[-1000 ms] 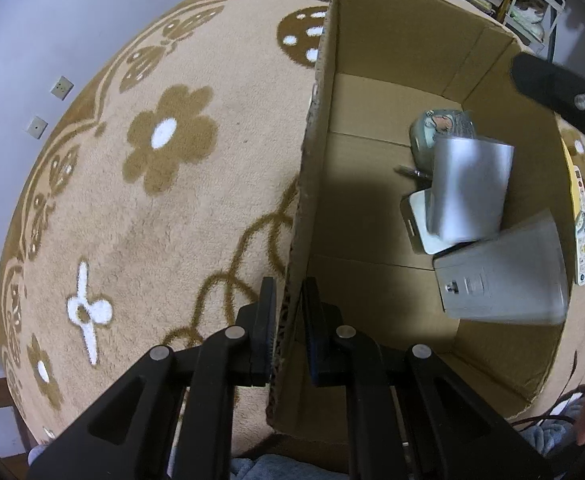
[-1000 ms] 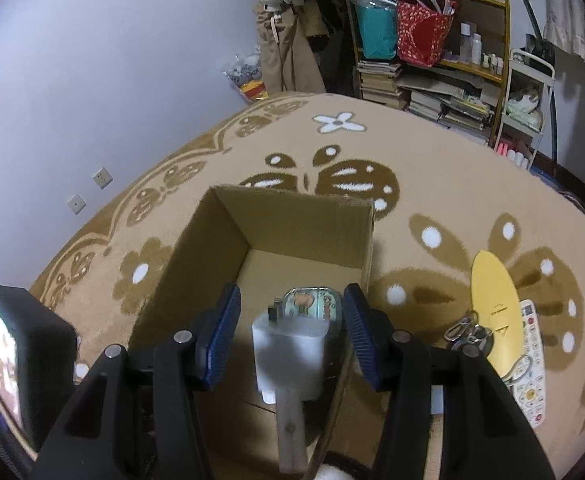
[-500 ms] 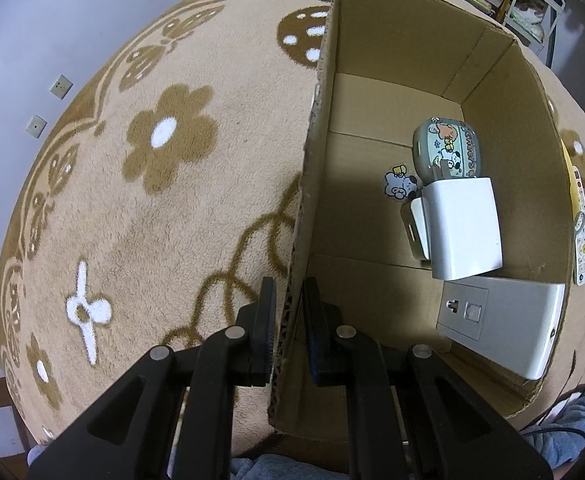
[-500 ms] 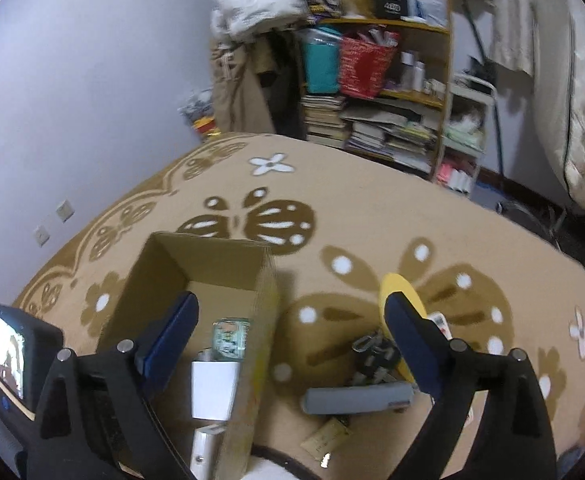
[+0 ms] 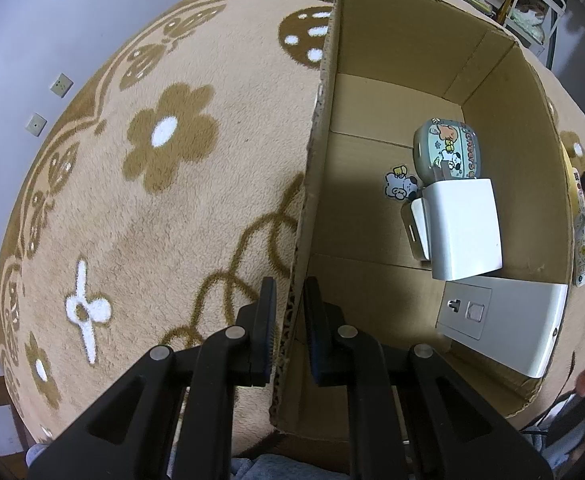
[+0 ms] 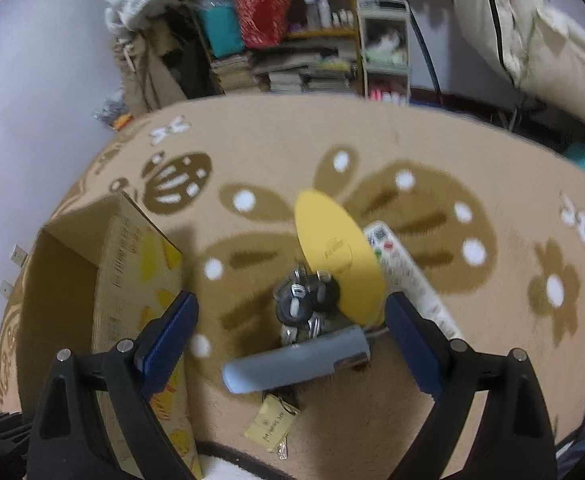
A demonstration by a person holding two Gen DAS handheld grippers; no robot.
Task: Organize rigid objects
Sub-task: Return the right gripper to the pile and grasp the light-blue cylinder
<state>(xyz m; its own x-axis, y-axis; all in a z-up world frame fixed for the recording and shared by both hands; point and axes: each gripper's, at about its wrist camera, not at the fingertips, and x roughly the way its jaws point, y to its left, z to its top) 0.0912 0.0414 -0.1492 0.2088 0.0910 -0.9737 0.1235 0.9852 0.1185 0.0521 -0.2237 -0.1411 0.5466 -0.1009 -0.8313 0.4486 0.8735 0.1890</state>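
On carpet point(image 6: 472, 380) beside cardboard box point(image 6: 132, 264), loose rigid items waiting: grey-blue bar-shaped item point(image 6: 292, 364) lying crosswise dead centre between right gripper point(image 6: 292, 336) fingers, not touched; bunch of keys point(image 6: 306, 300) just beyond at 12 o'clock, yellow oval disc point(image 6: 336, 256) at 1 o'clock overlapping keys, white remote point(image 6: 408, 280) at 2 o'clock, brass tag point(image 6: 270, 426) at 6 o'clock. Right gripper spread wide, holding nothing, hanging over the pile. Already sitting inside box: cartoon-print tin point(image 5: 448, 152) at far end, white adapter point(image 5: 464, 232) leaning over it, flat white socket plate point(image 5: 500, 320) nearest, sticker point(image 5: 400, 186) on floor. Left gripper point(image 5: 290, 320) pinched tight on near box wall, steadying it. Step looking like: reaching for next pickup, likely grey-blue bar. Next move calling for lowering until fingers straddle its narrow width, possibly rotating wrist, closing without snagging keys, then carrying toward box at 9 o'clock. Picture blurred; exact nature of bar unclear.
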